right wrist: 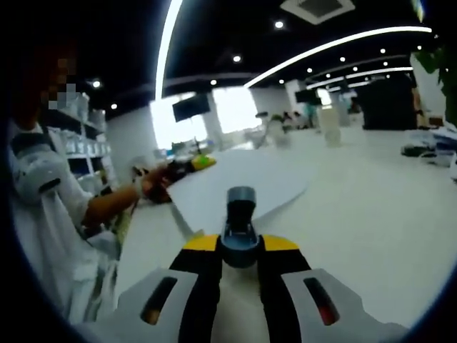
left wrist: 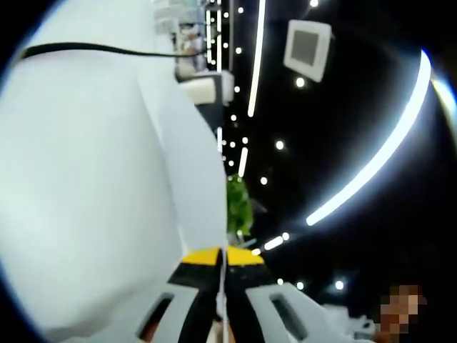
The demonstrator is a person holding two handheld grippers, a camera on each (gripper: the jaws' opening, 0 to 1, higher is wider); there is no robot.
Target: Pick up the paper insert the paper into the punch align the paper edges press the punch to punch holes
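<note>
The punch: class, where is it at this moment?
In the right gripper view, the punch sits low in the centre, between the right gripper's yellow-tipped fingers, with the paper spreading just beyond it.

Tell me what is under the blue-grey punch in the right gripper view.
The punch sits between the right gripper's jaws, over the near corner of a white paper sheet whose far end the left gripper holds. Below the sheet is white table. Whether the paper is in the slot is hidden.

1. No words, labels, brand names, numbers or signs can be read in the left gripper view.
2. None can be read in the right gripper view; the wall screens (right wrist: 191, 107) are too blurred.
</note>
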